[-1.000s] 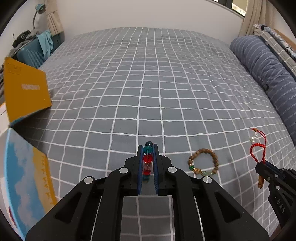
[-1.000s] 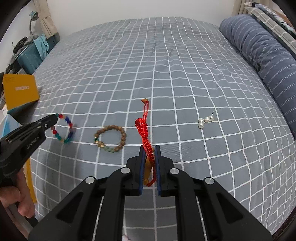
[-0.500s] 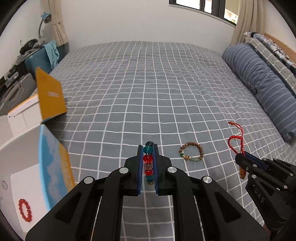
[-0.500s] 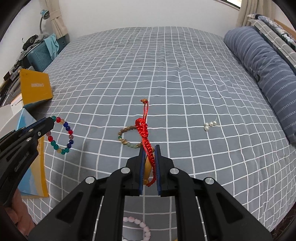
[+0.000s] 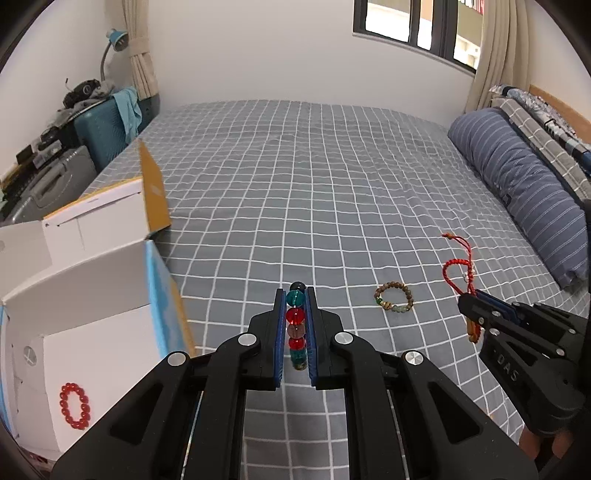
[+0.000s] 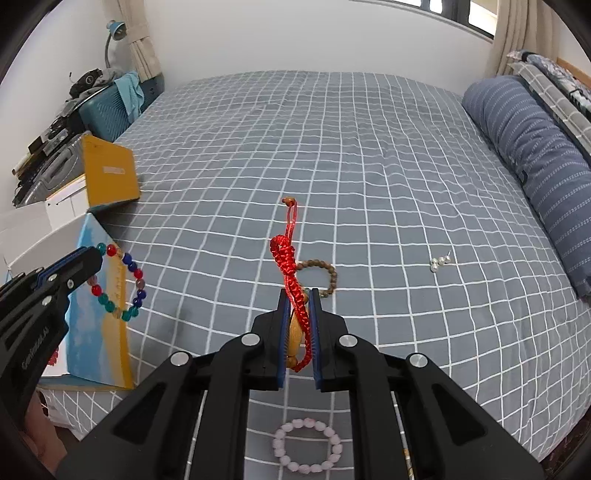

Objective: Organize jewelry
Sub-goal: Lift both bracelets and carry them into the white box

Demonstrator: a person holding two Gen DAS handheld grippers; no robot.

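While clamped in the right hand-held gripper (image 6: 298,325) — red cord bracelet (image 6: 290,266), long axis upright, loop-end topmost.

Even, soft daylight from window (image 5: 417,26); faint shadows on bedspread (image 5: 314,184). Sharp focus; strong fisheye bending, dark vignetted corners.

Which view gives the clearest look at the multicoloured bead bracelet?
The right wrist view: the multicoloured bead bracelet hangs as a full loop from the left gripper. The left wrist view shows only a row of its beads pinched between that gripper's pads.
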